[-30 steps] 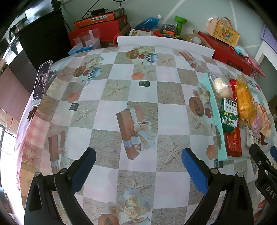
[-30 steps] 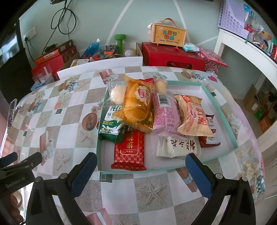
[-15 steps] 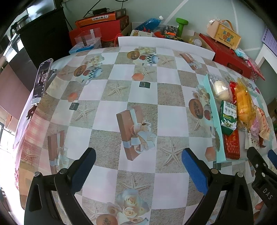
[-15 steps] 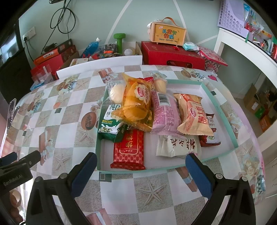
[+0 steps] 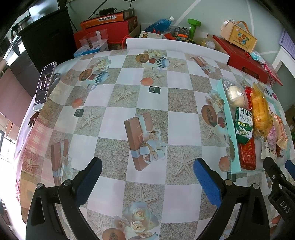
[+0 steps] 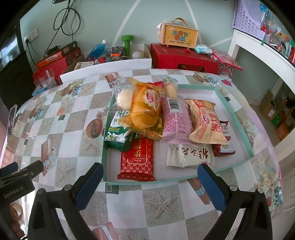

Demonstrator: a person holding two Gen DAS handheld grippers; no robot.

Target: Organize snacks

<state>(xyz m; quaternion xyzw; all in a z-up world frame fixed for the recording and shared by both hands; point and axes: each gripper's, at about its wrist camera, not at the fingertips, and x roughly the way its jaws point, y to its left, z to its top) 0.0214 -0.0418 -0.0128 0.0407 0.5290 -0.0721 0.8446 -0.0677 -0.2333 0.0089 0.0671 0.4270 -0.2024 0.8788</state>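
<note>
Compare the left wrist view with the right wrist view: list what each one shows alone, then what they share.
Only the left wrist view shows the left gripper fully, open over bare tablecloth.

Only the right wrist view shows the white shelf, the purple basket and the white packet whole, framed by the open right gripper.

Both show the teal tray, green biscuit packet, red packet and phone.
</note>
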